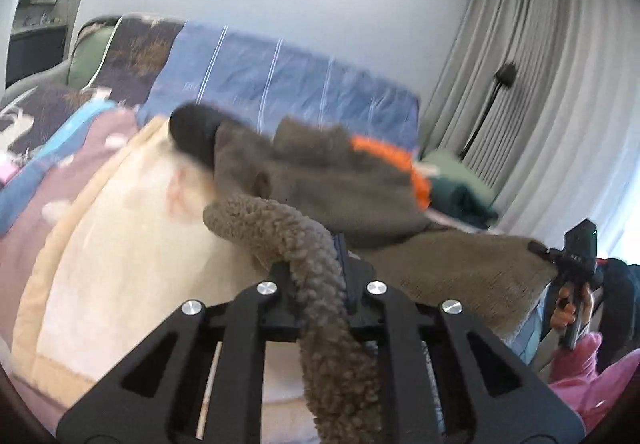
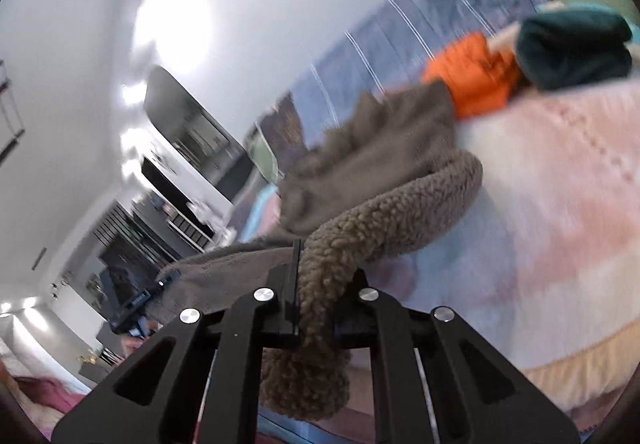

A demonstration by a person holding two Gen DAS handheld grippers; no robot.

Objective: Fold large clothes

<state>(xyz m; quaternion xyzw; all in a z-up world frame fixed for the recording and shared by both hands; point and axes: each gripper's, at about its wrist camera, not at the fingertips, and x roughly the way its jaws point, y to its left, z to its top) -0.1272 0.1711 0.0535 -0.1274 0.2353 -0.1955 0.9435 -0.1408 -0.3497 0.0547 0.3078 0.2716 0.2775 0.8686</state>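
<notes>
A brown fleece garment (image 1: 340, 184) with a curly lining hangs stretched between both grippers above the bed. My left gripper (image 1: 320, 264) is shut on one rolled edge of it, the fleece bunched between the jaws. Off to the right in the same view, my right gripper (image 1: 538, 249), held by a hand, pinches the far corner. In the right wrist view the garment (image 2: 380, 148) rises from my right gripper (image 2: 320, 276), shut on its curly edge, while the left gripper (image 2: 170, 278) holds the other corner at left. A black cuff (image 1: 192, 132) dangles at the garment's far end.
A cream and pink blanket (image 1: 132, 244) covers the bed below. Orange clothing (image 2: 472, 72) and a folded dark teal item (image 2: 572, 48) lie at the far side. A blue striped sheet (image 1: 280, 76) drapes the back. Curtains (image 1: 540, 64) and a black floor lamp (image 1: 506, 74) stand at right.
</notes>
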